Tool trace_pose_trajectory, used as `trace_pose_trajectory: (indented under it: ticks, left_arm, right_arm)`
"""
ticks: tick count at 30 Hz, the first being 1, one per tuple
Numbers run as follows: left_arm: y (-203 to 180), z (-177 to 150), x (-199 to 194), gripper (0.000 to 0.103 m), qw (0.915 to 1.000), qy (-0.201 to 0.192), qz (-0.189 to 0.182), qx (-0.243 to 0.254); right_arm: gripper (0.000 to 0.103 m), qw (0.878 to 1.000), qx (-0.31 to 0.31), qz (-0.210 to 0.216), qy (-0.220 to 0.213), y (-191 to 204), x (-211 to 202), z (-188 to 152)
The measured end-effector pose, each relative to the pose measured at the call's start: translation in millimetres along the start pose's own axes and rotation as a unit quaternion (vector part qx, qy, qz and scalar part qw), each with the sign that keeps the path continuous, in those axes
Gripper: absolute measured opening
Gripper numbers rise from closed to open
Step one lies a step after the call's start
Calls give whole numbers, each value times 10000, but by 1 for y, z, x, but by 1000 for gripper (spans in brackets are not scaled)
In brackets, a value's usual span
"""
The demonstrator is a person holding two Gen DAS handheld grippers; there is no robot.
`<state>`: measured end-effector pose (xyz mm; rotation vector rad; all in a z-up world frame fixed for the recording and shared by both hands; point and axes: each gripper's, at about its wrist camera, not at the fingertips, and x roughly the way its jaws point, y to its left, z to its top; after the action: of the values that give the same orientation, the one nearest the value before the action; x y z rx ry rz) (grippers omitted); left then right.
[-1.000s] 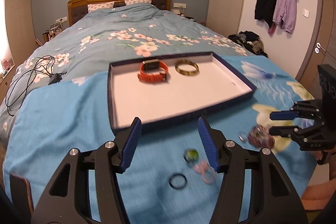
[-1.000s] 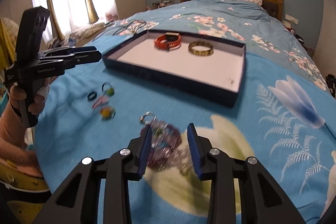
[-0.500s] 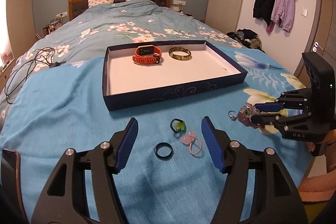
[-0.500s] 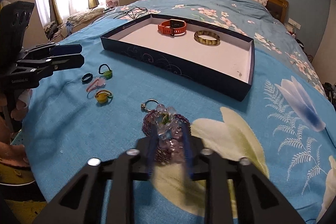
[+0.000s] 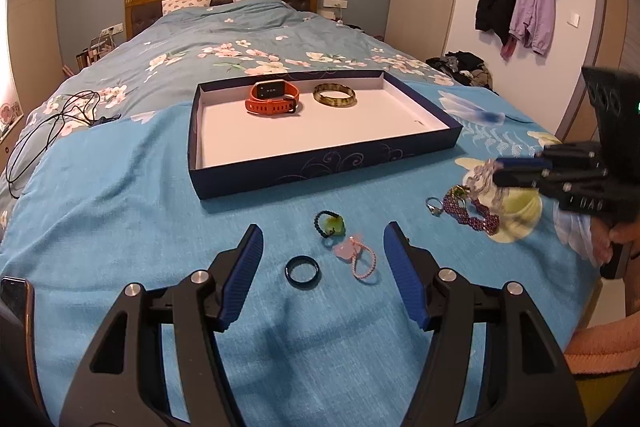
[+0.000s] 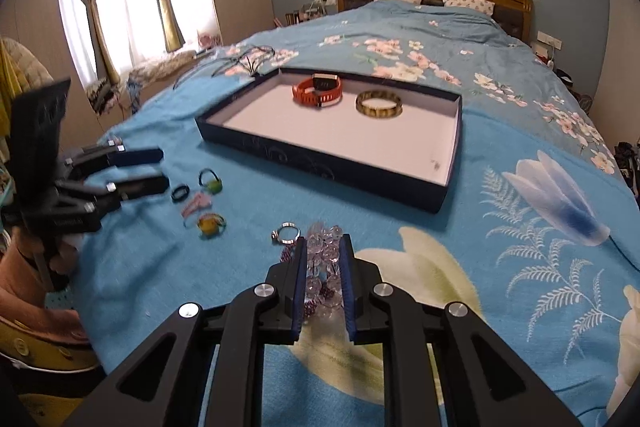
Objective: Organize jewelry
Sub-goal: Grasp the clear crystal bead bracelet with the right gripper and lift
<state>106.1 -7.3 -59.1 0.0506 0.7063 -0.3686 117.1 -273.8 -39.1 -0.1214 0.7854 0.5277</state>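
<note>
Crystal bracelet [image 6: 325,251] | pinched by right tool [image 6: 323,247] | left tool [image 5: 323,247] spread | no legible writing

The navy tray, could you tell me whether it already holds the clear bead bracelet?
No, the navy tray holds only an orange watch and a bangle; the clear bead bracelet sits between the right gripper's jaws.

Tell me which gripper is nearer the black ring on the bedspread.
Left. The left gripper hovers with open jaws just over the black ring. The right gripper is off to the side, shut on the clear bead bracelet.
</note>
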Motion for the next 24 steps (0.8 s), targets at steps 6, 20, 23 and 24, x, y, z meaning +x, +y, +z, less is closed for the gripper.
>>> trace_pose_trajectory:
  ticks: [6, 20, 23, 24]
  left_arm:
    - [-5, -5, 0, 62, 9999, 43, -10, 124]
    - [2, -9, 5, 58, 9998, 202, -28, 90]
    - [-3, -10, 4, 56, 9996, 195, -78, 186]
    - [-5, -10, 4, 56, 9995, 195, -96, 223]
  right_arm:
    - [14, 9997, 87, 82, -201, -1, -13, 5]
    - [14, 9974, 419, 484, -338, -1, -10, 12]
    - [14, 9969, 463, 545, -318, 0, -6, 11]
    - [14, 9969, 471, 555, -314, 1, -6, 10]
